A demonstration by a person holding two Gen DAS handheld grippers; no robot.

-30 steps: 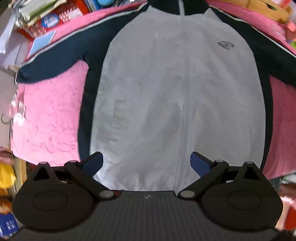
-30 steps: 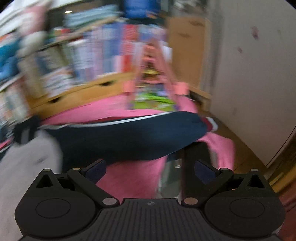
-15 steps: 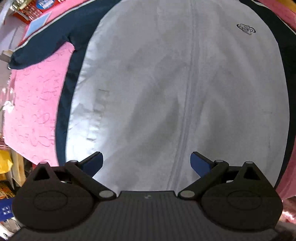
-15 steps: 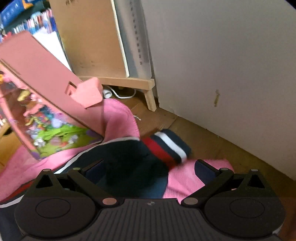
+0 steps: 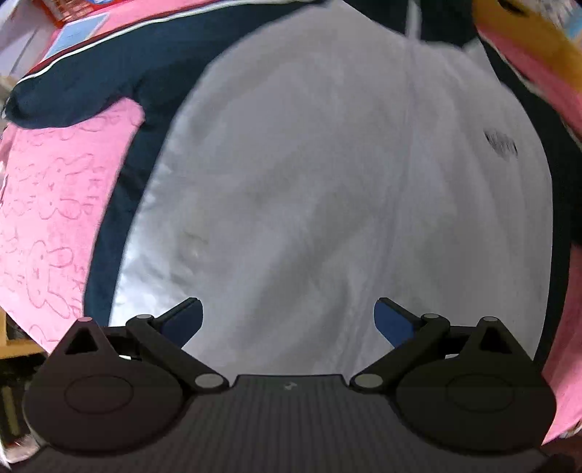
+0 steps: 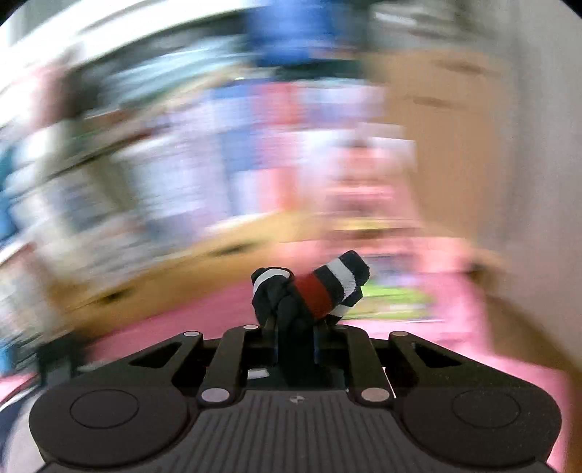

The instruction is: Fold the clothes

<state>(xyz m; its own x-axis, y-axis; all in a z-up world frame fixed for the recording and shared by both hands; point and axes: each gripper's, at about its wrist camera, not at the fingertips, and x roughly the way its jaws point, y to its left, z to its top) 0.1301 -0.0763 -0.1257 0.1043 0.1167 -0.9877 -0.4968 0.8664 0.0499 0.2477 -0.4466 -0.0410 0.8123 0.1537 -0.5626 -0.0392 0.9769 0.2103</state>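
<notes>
A jacket (image 5: 327, 182) with a grey front and dark navy sleeves lies spread flat on a pink blanket (image 5: 47, 203). Its one navy sleeve (image 5: 91, 80) stretches out to the upper left. My left gripper (image 5: 287, 320) hangs open, pointing straight down over the lower grey front, with nothing between its blue pads. In the right wrist view, my right gripper (image 6: 294, 327) has its jaws closing tight on the other sleeve's cuff (image 6: 320, 291), striped navy, white and red. The cuff bunches up above the fingers, lifted off the blanket.
The right wrist view is smeared by motion: a bookshelf (image 6: 145, 163) at the back, a brown board (image 6: 436, 127) and a pale wall (image 6: 545, 109) on the right. Books and boxes (image 5: 83, 29) sit beyond the blanket's top left corner.
My right gripper went from wide open over the striped cuff to shut on it and swung away with it. My left gripper sank closer to the grey front.
</notes>
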